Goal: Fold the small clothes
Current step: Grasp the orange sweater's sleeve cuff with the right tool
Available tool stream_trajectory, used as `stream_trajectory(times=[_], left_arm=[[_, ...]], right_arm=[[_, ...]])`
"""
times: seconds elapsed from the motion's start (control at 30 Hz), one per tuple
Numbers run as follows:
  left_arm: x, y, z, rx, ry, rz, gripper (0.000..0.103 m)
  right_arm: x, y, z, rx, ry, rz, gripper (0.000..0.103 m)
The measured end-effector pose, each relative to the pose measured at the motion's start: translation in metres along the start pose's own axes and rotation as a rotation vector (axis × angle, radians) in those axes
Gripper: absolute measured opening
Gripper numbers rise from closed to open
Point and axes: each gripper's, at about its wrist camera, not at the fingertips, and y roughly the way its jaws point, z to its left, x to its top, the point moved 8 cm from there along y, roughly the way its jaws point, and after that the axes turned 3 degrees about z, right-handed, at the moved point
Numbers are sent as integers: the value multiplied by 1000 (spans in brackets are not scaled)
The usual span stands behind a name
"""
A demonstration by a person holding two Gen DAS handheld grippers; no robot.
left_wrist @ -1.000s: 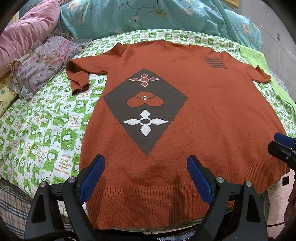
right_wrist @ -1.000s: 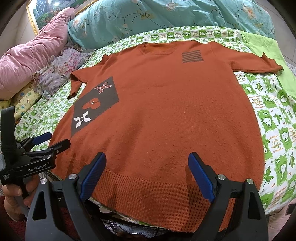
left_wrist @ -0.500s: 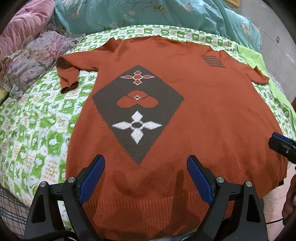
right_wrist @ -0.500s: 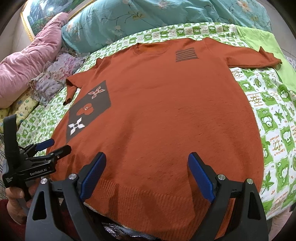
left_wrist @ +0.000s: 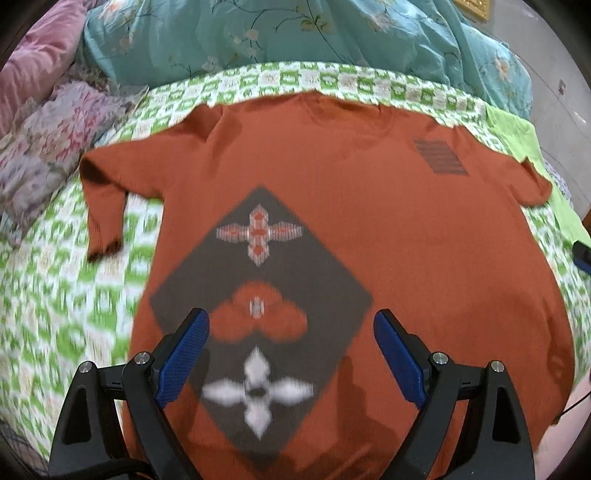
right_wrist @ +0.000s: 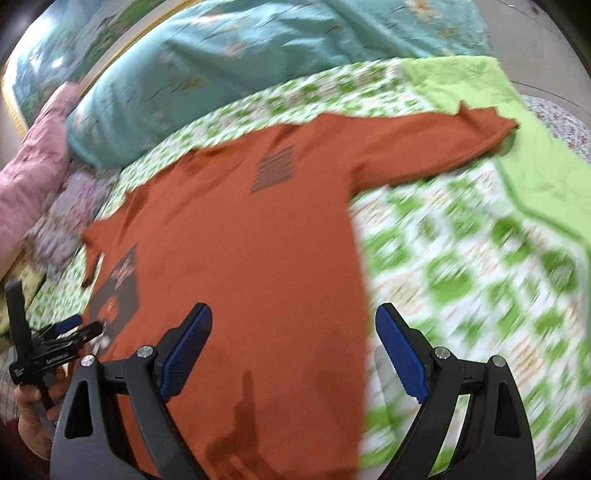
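Lying flat and face up on the checked sheet (left_wrist: pixel 55 302), the sweater (left_wrist: pixel 369 229) ran with its long axis from the hem, nearest the grippers, to the collar at the far side by the teal quilt (left_wrist: pixel 295 33). Its sleeves reached out sideways, one bent down on the left (left_wrist: pixel 105 206), the other stretched to the right toward a lime cloth (right_wrist: pixel 532 155). The left gripper (left_wrist: pixel 291 354) hung over the lower body above the dark diamond motif (left_wrist: pixel 258 295), jaws spread wide and holding nothing. The right gripper (right_wrist: pixel 293 350) was likewise wide open and empty, and it straddled the sweater's right side edge: one pad (right_wrist: pixel 188 347) was over the knit, the other (right_wrist: pixel 402 354) over bare sheet. Both views were blurred, so whether either tool touched the fabric could not be told. Judged from this, no fold had been made yet. The right sleeve lay ahead and to the right of the right gripper, which was the nearer one for it; the left sleeve lay ahead and to the left of the left gripper. A fold would likely start by bringing a sleeve or a side edge inward across the long axis.
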Motion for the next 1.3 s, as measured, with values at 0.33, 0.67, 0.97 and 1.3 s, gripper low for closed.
stream_trajectory(times=[0.33,0.67,0.97,1.3], left_arm=[[82,27,4,50,13,-51,91],[112,78,1,97,18,17,91],[109,93,-4,66,17,45,91],[95,76,-4,-17,-14,14,91]], right_arm=[[141,10,-173,-190,233,-103,71],[229,50,-306,-353,410,-134,49],[235,51,-274,-265,332,-167,6],[202,57,-7,188,1,-100,5]])
